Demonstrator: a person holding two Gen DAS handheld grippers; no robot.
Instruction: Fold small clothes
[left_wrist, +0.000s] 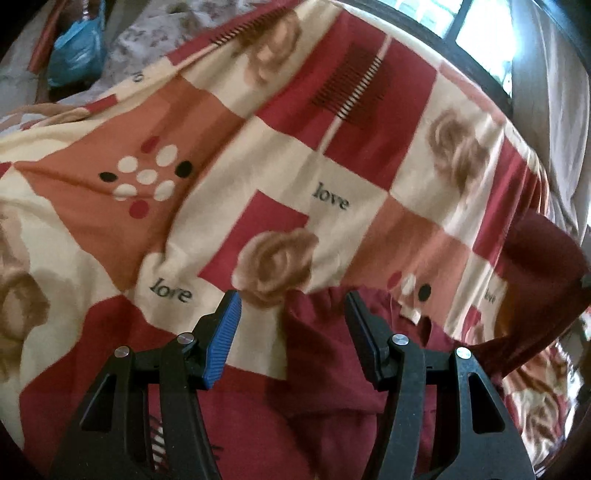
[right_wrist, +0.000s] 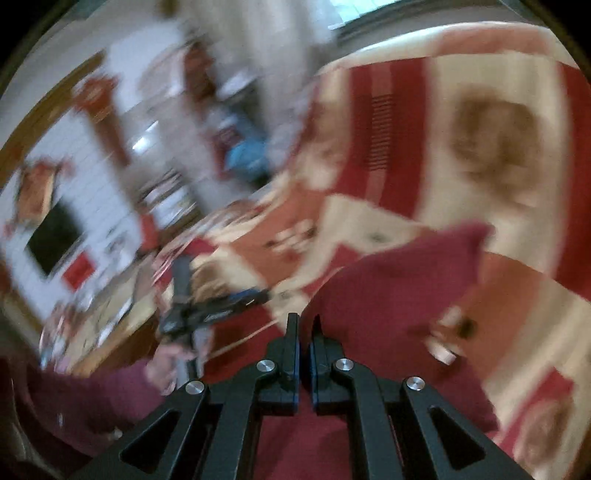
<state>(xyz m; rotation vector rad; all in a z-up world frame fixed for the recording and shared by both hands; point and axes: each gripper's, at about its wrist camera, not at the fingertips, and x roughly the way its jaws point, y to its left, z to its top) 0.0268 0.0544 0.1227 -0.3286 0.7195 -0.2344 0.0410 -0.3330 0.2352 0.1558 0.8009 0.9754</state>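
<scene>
Left wrist view: the left claw (left_wrist: 291, 325) gapes over the maroon garment (left_wrist: 325, 406) on the patterned bedsheet (left_wrist: 288, 155) — the right claw (right_wrist: 303, 350) looks pinched on its edge, mid-fold; next, lay it flat.

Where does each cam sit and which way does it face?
Left wrist: behind the open left claw, angled down at the bedsheet and maroon garment.
Right wrist: behind the shut right claw, blurred, over the garment; left claw and a sleeve show.
Shared: sheet, garment, blue bag, left claw.
</scene>
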